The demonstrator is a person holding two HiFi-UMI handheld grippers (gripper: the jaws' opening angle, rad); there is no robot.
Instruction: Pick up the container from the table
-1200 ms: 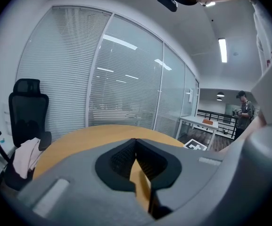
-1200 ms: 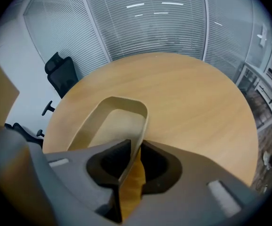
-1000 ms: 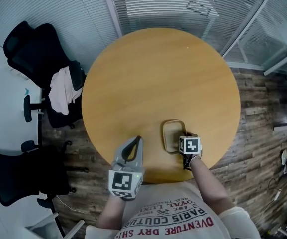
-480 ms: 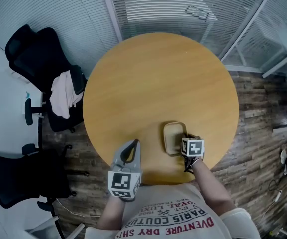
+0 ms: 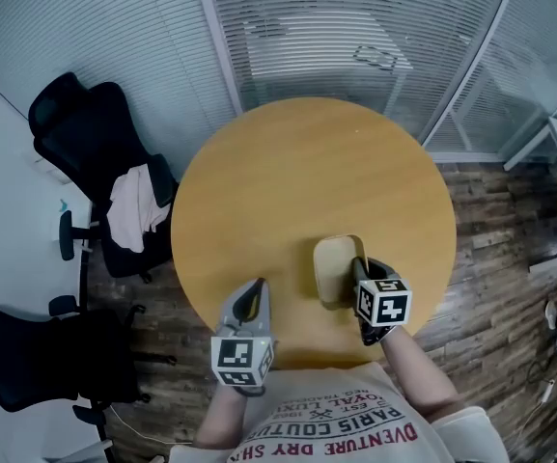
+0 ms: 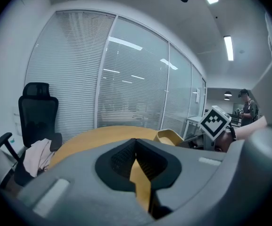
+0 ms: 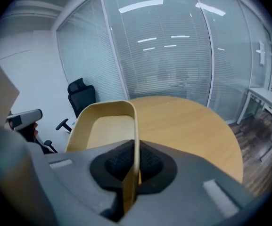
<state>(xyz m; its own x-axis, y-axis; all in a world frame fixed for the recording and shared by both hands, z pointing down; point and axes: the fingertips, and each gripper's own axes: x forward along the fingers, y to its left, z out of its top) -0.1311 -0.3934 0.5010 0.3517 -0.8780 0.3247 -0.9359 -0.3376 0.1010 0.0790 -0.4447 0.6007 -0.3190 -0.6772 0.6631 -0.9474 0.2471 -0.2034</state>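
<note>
**Container clamped by its wall and, it seems, off the surface**

At the far left, beside the round wooden surface [image 5: 297,181], stand black office chairs [image 5: 80,138], one with a pale cloth [image 5: 128,196] draped over it. The left gripper [image 5: 256,285] hangs over the near edge of the surface. Its jaws are clenched tip to tip with nothing between them, and only wood shows through the slit behind the tips. It takes no part in the job.

To its right is the tan container [image 5: 332,270], a shallow open tray with rounded corners, empty inside. The right gripper [image 5: 358,268] has its jaws clamped on the container's thin right-hand wall, one pad inside and one outside. In the right gripper view the container juts forward from the jaws with the surface lying below and beyond it. It therefore looks lifted clear, though the head view alone does not settle whether its far corner touches the wood.

The grasp is made and the lift appears made. At most, what is left is to hold the container steady.
</note>
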